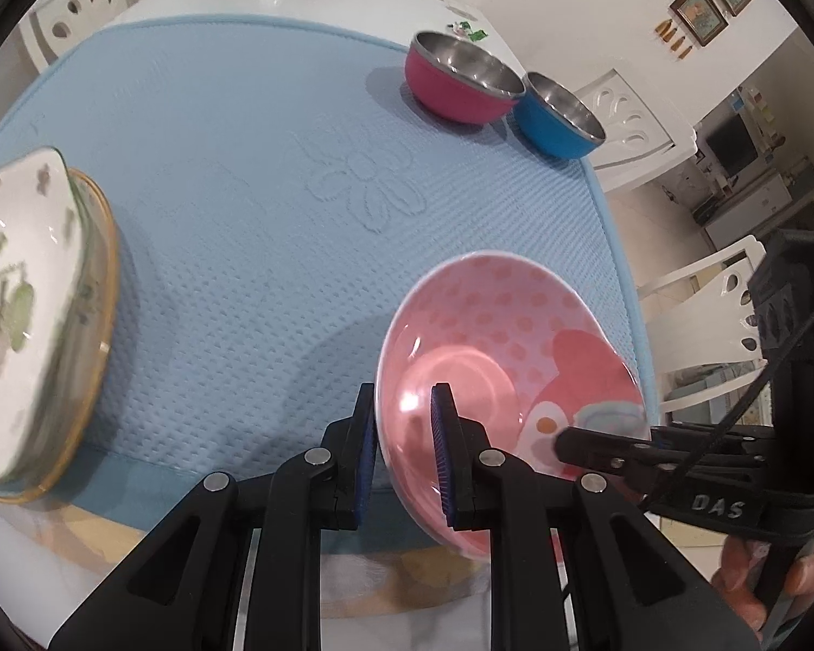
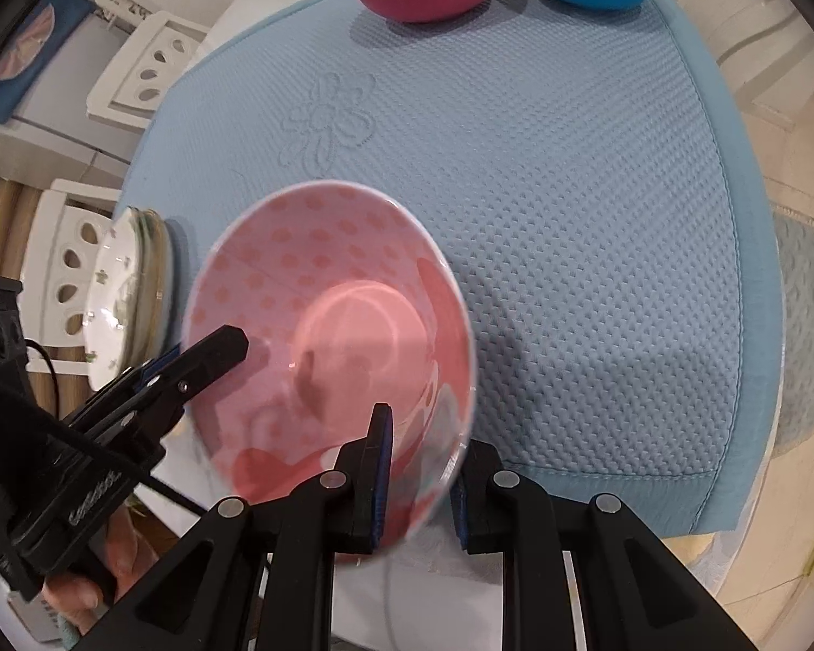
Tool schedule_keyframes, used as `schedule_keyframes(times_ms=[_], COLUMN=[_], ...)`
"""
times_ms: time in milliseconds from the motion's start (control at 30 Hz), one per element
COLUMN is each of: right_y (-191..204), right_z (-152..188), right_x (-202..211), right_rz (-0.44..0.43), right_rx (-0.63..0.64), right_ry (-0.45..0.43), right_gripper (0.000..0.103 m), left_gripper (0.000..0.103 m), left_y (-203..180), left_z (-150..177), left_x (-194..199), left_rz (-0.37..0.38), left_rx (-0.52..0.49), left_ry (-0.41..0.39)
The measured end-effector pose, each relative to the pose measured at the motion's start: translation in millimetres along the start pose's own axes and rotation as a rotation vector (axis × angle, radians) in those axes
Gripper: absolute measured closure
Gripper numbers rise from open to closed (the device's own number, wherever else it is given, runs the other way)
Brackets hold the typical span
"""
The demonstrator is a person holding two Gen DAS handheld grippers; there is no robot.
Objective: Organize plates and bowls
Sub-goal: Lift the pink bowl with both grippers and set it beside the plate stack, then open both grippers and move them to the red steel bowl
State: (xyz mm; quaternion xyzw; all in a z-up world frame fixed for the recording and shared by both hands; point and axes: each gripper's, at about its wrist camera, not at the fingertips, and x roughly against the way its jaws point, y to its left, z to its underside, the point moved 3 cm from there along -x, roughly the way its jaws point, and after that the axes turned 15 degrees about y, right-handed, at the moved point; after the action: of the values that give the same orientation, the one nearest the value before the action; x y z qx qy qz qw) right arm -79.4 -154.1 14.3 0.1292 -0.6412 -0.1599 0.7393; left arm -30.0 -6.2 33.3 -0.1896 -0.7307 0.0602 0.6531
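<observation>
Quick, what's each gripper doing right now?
Left gripper: shut on the pink bowl's rim.
Right gripper: shut on the opposite rim of the same bowl.

Blurred white plate (image 1: 11,293), cut off left

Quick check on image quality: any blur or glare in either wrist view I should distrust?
Left wrist: the stacked plates at the left edge are smeared by blur; the pink bowl shows glare on its base. Right wrist: the pink bowl's near rim is blurred beside the right tool, glare again inside; fisheye bends the blue mat.
</observation>
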Motion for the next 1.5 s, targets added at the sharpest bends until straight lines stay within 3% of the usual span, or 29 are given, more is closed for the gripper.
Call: schedule_keyframes(times_ms=[100, 200, 367, 633, 733, 933, 1067, 1200, 1333, 1400, 1467, 1500], right_y=[-0.2, -5.1, -14.2, -58.2, -88.9, -137.4, -159.1, -164.7, -164.2, -162.4, -163.5, -164.8], right_z=[7.6, 21.3, 34.1, 45.2, 48.6, 55.5, 49.9, 41.8, 30.7, 23.1, 12.5, 6.6], right_x=[16.5, 32.3, 61.8, 85.9, 92.5, 76.6, 72.0, 82.0, 93.0, 100.2, 106.5, 109.9], right_rz=[-0.017, -0.093, -0.158, -0.124, -0.172, -0.364, -0.422, -0.457, -0.407, -0.374, -0.385, -0.410], right_rx=[0.017, 0.020, 0.032, 0.002, -0.041, -0.152, -0.197, -0.190, -0.159, -0.144, -0.147, -0.156], right_ry=[0.000, 0.010, -0.100, -0.242, -0.292, -0.352, -0.358, -0.372, -0.362, -0.359, -0.365, -0.375], right_gripper=[0.084, 0.084, 0.084, 0.084, 0.084, 0.082, 0.082, 0.081, 0.079, 0.073, 0.051, 0.047], left_gripper=[0.086, 0.086, 0.086, 0.085, 0.085, 0.085, 0.085, 0.085, 0.085, 0.084, 0.079, 0.078], left_y=[-0.3, -5.9, -32.9, -107.7, -137.6, -179.7, -192.1, -192.0, -170.8, -148.5, -133.4, -125.9], left_z=[-5.4, -19.6, -67.7, -174.0, -195.2, -204.5, -202.4, -203.5, -204.0, -204.1, -203.3, -201.0], left_x=[24.7, 58.4, 87.6, 62.9, 41.6, -3.6, -20.6, -13.1, 7.4, 24.4, 36.6, 44.9], left_rz=[-0.013, -0.009, -0.047, -0.110, -0.116, -0.166, -0.165, -0.131, -0.085, -0.044, 0.005, 0.043], left_rx=[-0.025, -0.058, -0.125, -0.138, -0.154, -0.220, -0.243, -0.236, -0.173, -0.111, -0.078, -0.076], left_ry=[-0.042, -0.084, -0.108, -0.080, -0.047, 0.031, 0.073, 0.057, 0.015, -0.011, -0.016, -0.016])
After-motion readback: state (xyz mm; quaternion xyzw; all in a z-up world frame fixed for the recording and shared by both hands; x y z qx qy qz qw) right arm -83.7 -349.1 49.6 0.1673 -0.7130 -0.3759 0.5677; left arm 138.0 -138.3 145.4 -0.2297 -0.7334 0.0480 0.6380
